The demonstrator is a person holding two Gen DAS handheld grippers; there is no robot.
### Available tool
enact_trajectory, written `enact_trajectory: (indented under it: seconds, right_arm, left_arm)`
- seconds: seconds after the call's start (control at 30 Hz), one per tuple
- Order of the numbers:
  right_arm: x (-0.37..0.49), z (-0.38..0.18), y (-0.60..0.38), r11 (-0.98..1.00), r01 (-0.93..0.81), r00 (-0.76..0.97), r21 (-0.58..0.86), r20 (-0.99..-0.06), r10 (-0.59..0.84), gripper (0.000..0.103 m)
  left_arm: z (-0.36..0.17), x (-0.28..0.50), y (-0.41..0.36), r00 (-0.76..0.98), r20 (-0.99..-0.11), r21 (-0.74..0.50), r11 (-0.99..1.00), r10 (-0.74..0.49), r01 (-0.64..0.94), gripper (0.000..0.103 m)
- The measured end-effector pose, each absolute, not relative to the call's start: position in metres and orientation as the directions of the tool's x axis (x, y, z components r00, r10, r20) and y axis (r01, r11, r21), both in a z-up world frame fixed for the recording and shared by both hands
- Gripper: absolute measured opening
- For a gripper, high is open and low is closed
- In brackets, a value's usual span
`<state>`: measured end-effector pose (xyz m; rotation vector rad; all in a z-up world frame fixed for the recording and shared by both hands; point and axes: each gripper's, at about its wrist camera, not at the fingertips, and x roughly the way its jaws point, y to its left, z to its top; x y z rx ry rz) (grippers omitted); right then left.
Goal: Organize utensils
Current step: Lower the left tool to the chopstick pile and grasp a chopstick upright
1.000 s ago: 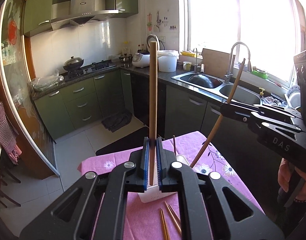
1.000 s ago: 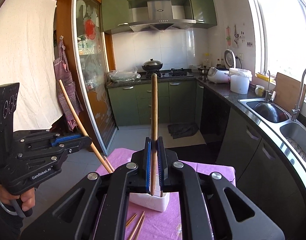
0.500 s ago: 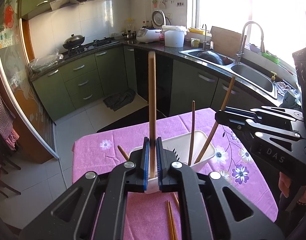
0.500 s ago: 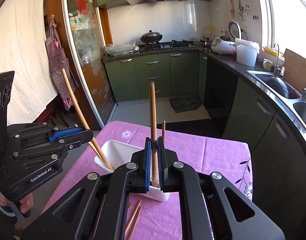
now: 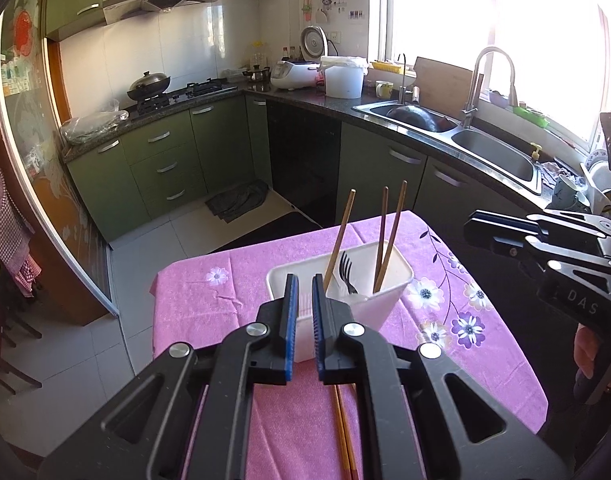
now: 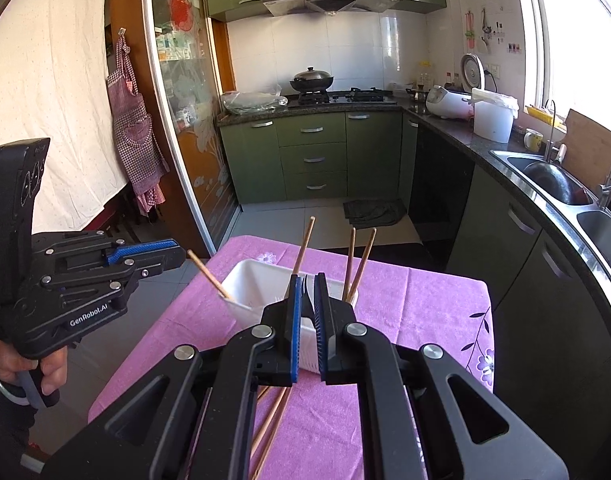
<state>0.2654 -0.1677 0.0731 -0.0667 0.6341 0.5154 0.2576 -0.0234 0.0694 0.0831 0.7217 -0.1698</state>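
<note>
White rectangular utensil holder (image 5: 389, 294) on a purple floral tablecloth (image 5: 209, 300), near the far end of the table. Inside the holder: wooden chopsticks (image 5: 387, 242) standing tilted, tips up, one more (image 5: 339, 238) leaning at its middle, another (image 6: 209, 276) slanting over its left rim in the right wrist view. Black fork (image 5: 346, 274) upright among them, tines up. Two more chopsticks (image 5: 343, 432) flat on the cloth, on the near side of the holder. Left gripper (image 5: 301, 320) just short of the holder's near wall, blue pads a narrow gap apart, nothing between them. Right gripper (image 6: 308, 320) likewise slightly parted and empty, level with the holder's near edge, touching nothing visible.
</note>
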Motion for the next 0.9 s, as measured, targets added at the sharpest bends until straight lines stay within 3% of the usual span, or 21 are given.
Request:
enact_trajectory:
  seconds: [0.13,0.47,0.9]
  right_arm:
    - [0.232,0.053,-0.178,0.872,-0.482,0.664,0.087,-0.613,0.428,0.012]
    - [0.205,-0.073,-0.196,0.894,-0.443,0.485,0.069,-0.82,0.304,0.012]
    - [0.221,-0.111,-0.191,0.891,-0.446,0.406,0.082,-0.869,0.283,0.012]
  left_arm:
    - [0.049,0.233,-0.018,0.692,-0.71,0.001,0.983,-0.13,0.186,0.007]
    - [-0.065,0.218,-0.018,0.438,-0.887,-0.077,0.983,-0.145,0.169,0.007]
    - [-0.127,0.243,-0.048,0.286,-0.949,-0.079,0.978,-0.133,0.195,0.007]
